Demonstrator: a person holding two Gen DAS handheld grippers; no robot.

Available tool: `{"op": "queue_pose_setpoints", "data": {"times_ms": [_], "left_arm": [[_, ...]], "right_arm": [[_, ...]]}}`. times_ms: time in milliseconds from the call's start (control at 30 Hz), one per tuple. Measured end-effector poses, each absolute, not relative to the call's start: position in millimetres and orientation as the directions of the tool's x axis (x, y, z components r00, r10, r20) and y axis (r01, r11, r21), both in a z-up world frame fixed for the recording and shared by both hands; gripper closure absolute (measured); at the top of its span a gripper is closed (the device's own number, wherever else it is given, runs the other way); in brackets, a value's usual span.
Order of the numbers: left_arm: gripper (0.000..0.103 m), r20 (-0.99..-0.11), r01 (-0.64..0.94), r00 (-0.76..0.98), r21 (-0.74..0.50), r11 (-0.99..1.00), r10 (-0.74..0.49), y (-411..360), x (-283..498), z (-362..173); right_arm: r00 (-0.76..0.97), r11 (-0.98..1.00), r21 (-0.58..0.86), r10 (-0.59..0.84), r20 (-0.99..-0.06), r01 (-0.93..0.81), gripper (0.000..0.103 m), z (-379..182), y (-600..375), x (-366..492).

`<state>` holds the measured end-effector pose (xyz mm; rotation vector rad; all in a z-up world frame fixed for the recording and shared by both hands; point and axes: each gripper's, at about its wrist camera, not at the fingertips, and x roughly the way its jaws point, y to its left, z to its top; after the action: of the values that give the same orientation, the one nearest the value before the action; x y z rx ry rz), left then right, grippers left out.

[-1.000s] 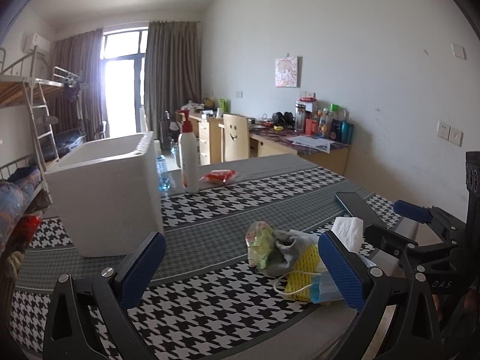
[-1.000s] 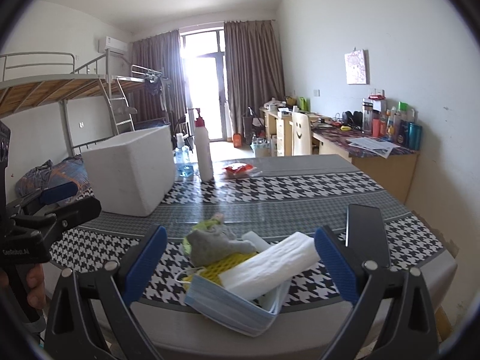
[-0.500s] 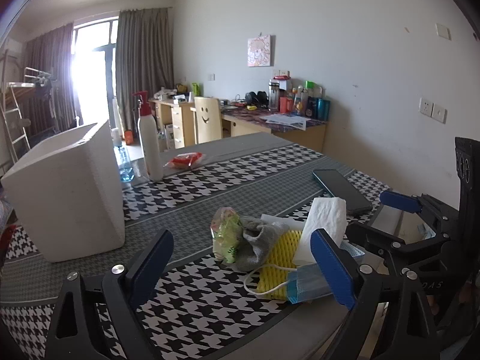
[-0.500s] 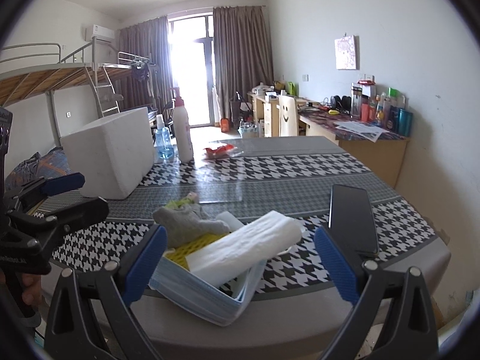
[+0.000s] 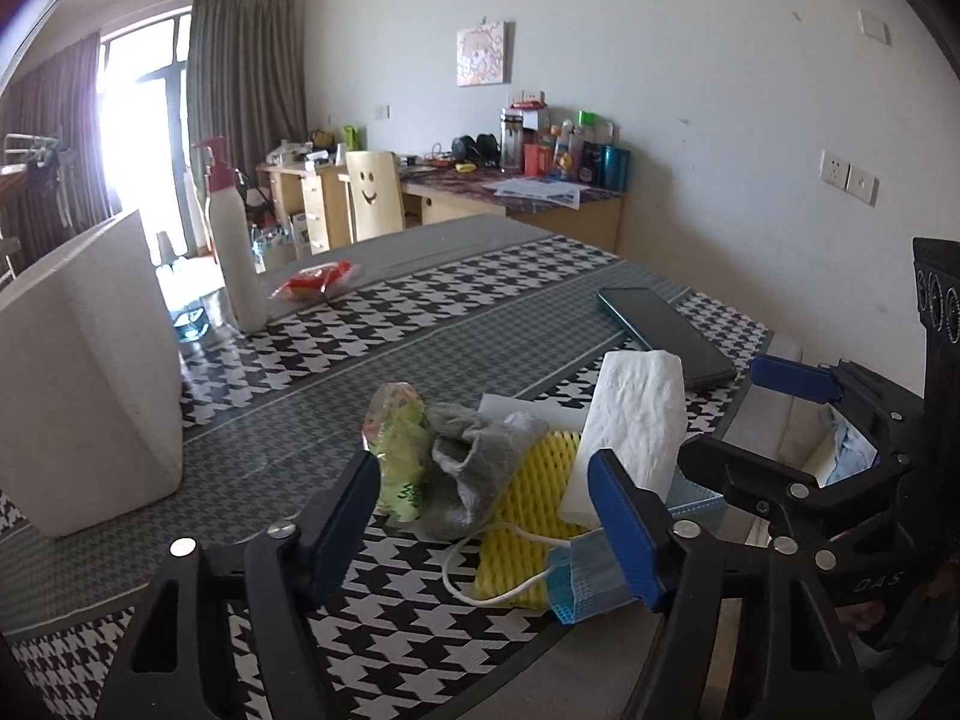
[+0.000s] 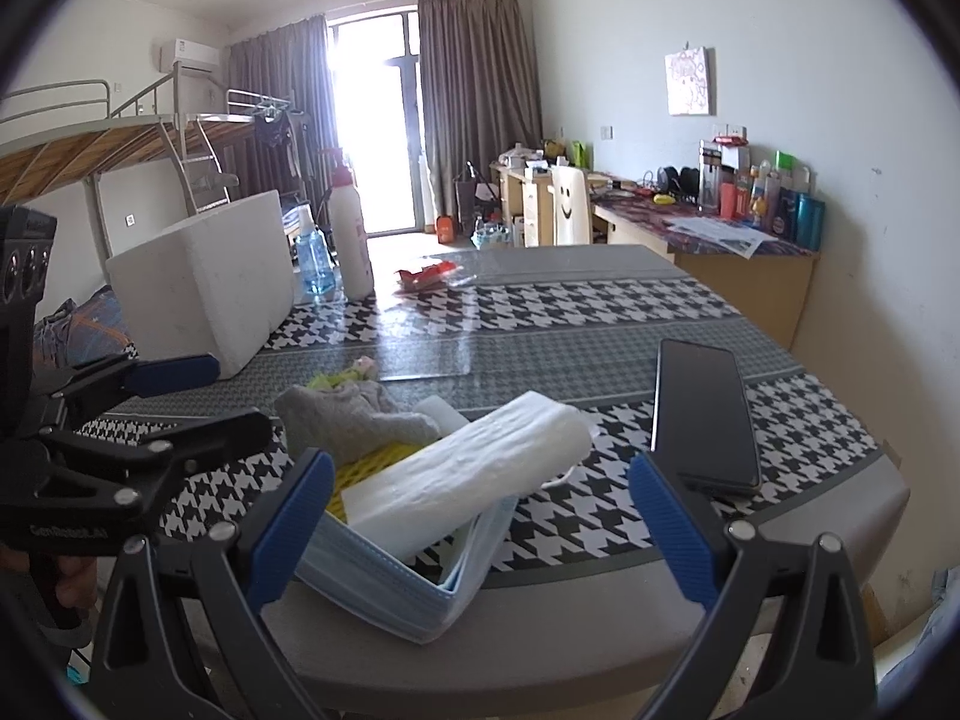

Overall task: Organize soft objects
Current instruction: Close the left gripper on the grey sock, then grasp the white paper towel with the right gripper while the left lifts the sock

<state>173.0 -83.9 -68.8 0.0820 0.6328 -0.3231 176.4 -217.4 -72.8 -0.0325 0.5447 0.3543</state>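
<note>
On the checked worktop (image 5: 252, 546) near its edge sits our soft pile. Our left gripper (image 5: 483, 531), jaws half open and just closing, frames the floppy grey sock (image 5: 474, 474), not touching. We should pinch its light, squashy middle. Our right gripper (image 6: 480, 525) gapes wide, holding nothing.

White walls (image 6: 780, 12) all round, glare pouring through the balcony door (image 6: 375, 138) at twelve o'clock, brown curtains (image 6: 480, 96) flanking it, bunk bed (image 6: 108, 138) at ten, cluttered wooden desk (image 6: 744, 264) at two.
</note>
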Motion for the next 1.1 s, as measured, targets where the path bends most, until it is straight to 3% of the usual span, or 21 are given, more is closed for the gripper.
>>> {"op": "queue_pose_setpoints", "data": {"times_ms": [133, 433, 633, 733, 1100], "left_arm": [[0.036, -0.607, 0.323, 0.751, -0.007, 0.946, -0.261, -89, 180, -73], [0.052, -0.663, 0.334, 0.708, 0.006, 0.943, -0.246, -101, 195, -85], [0.071, -0.682, 0.328, 0.693, 0.010, 0.945, -0.234, -105, 204, -89], [0.087, -0.696, 0.338, 0.675, -0.002, 0.941, -0.244, -105, 206, -92], [0.091, -0.684, 0.346, 0.682, -0.011, 0.938, -0.260, -100, 204, -89]], "right_arm": [[0.787, 0.939, 0.076, 0.323, -0.526, -0.335, 0.003, -77, -220, 180], [0.768, 0.940, 0.111, 0.328, -0.550, -0.322, 0.005, -85, -229, 191], [0.749, 0.935, 0.127, 0.343, -0.567, -0.332, 0.011, -89, -231, 198], [0.726, 0.930, 0.146, 0.356, -0.588, -0.338, 0.018, -92, -231, 205], [0.668, 0.905, 0.231, 0.421, -0.614, -0.359, 0.039, -101, -226, 219]]}}
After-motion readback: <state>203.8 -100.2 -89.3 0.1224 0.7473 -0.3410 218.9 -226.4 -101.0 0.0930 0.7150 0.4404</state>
